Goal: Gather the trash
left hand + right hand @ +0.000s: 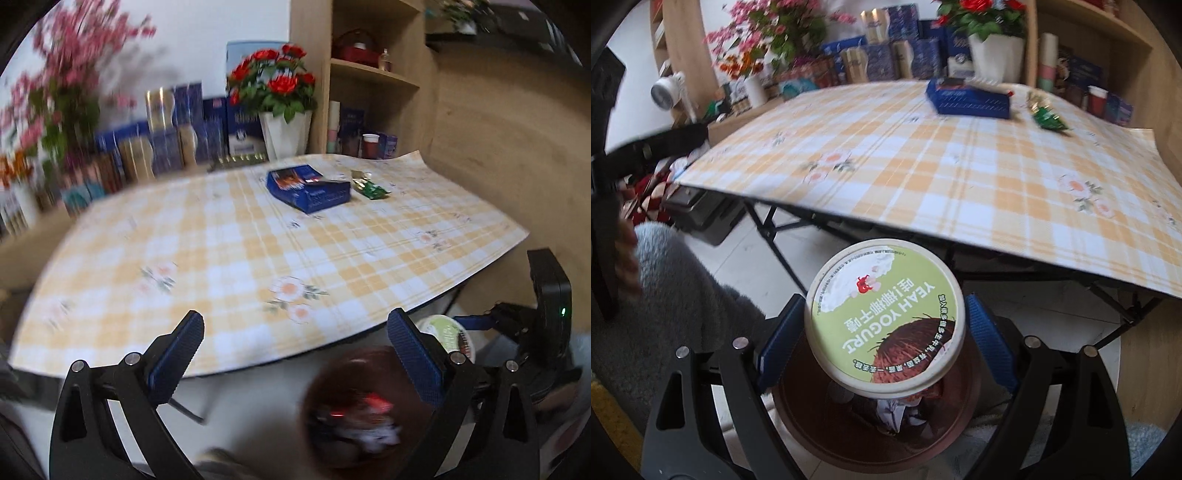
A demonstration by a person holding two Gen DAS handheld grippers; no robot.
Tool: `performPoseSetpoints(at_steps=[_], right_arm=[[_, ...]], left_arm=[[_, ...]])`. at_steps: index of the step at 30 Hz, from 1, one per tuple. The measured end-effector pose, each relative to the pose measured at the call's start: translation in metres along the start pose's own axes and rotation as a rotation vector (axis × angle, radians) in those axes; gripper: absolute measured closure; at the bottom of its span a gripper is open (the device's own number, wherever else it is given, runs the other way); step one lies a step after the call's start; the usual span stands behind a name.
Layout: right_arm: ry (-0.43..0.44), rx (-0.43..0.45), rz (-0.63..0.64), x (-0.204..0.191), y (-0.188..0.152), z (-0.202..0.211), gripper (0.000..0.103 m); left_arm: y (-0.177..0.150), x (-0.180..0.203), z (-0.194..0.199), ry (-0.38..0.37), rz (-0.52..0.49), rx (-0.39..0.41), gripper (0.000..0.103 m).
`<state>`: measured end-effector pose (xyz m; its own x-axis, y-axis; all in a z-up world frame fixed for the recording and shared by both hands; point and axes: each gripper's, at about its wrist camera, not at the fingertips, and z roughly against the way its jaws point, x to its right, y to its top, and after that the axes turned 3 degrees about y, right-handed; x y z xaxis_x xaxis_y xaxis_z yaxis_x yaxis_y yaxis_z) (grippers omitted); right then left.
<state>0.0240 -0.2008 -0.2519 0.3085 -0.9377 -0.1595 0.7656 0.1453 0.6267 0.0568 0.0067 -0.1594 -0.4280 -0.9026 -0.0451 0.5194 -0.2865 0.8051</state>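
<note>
My right gripper (886,334) is shut on a yogurt cup (886,317) with a green and white lid, one blue pad on each side of it. The cup hangs just above a brown trash bin (879,432) on the floor, which has crumpled wrappers inside. My left gripper (295,321) stands wide open and empty over the near table edge, with the bin (354,406) blurred below it. The cup (448,332) shows at its right. On the checked tablecloth (221,240) lie a blue carton (308,188) and a green wrapper (369,186), far from both grippers.
Blue boxes, a white pot of red flowers (284,133) and pink blossoms line the table's back. A wooden shelf (373,74) stands at the back right. A fuzzy grey sleeve (676,277) is at the left. The table's black folding legs (783,236) run beside the bin.
</note>
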Motion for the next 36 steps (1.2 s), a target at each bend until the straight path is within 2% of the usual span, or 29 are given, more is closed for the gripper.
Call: performPoseSetpoints(at_steps=[3,4,9,15,17,28,36], right_arm=[[0.008,-0.041,0.014,-0.005,-0.003,-0.011,0.017],[0.012,-0.051,0.015,-0.006,-0.004,-0.014,0.017],[0.001,-0.116,0.017,-0.007,-0.008,-0.029,0.017],[-0.01,-0.13,0.006,-0.006,-0.011,-0.031,0.014],[-0.017,-0.122,-0.001,-0.004,-0.011,-0.029,0.005],[-0.023,-0.068,-0.025,0.002,-0.004,-0.019,0.006],[-0.01,0.041,-0.078,0.014,0.005,0.002,0.006]], left_arm=[[-0.009,-0.008,0.003,0.013,0.005,0.025,0.006],[-0.011,-0.01,0.003,0.004,0.019,0.025,0.006],[-0.017,-0.006,-0.006,0.046,0.037,0.014,0.006],[-0.018,0.0,-0.013,0.005,0.027,-0.007,0.006],[-0.018,0.0,-0.013,0.001,0.037,-0.007,0.006],[-0.02,-0.025,-0.013,-0.008,0.189,-0.001,0.006],[-0.02,-0.03,-0.009,-0.018,0.224,0.016,0.006]])
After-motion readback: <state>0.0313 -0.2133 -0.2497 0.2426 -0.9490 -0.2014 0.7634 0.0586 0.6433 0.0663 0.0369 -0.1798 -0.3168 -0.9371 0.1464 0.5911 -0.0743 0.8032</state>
